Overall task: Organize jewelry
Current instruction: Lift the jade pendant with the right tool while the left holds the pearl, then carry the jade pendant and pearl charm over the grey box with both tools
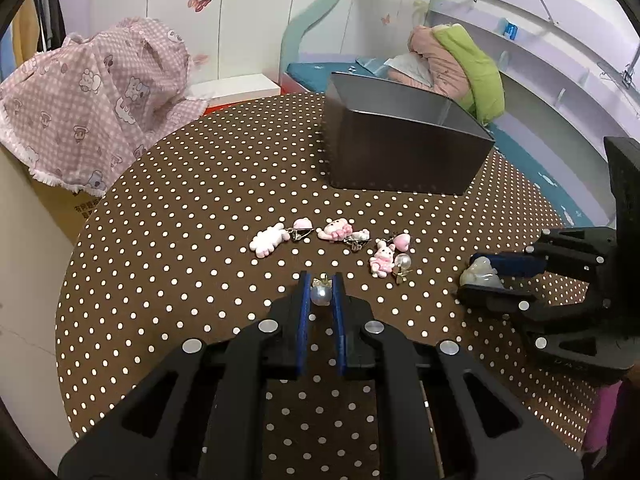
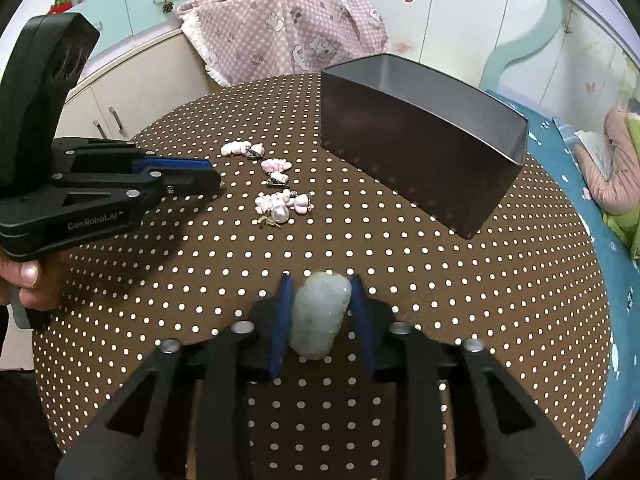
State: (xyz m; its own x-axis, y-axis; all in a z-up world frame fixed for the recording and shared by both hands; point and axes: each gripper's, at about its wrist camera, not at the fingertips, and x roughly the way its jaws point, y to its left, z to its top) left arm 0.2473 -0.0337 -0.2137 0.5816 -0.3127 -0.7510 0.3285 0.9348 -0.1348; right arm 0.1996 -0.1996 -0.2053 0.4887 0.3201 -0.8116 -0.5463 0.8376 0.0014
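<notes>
Brown dotted cloth covers the desk (image 1: 168, 264); my left fingers (image 1: 321, 280) pinch a pearl earring (image 1: 321, 295), my right fingers (image 2: 319, 286) a pale stone piece (image 2: 318, 316). Pink charms (image 1: 328, 240) lie between us and the grey box (image 1: 404, 148), which stands open beyond them.

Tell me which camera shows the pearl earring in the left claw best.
Left wrist view: the pearl earring sits close up, pinched between the left claw pads. In the right wrist view the claw is side-on and hides it.
</notes>
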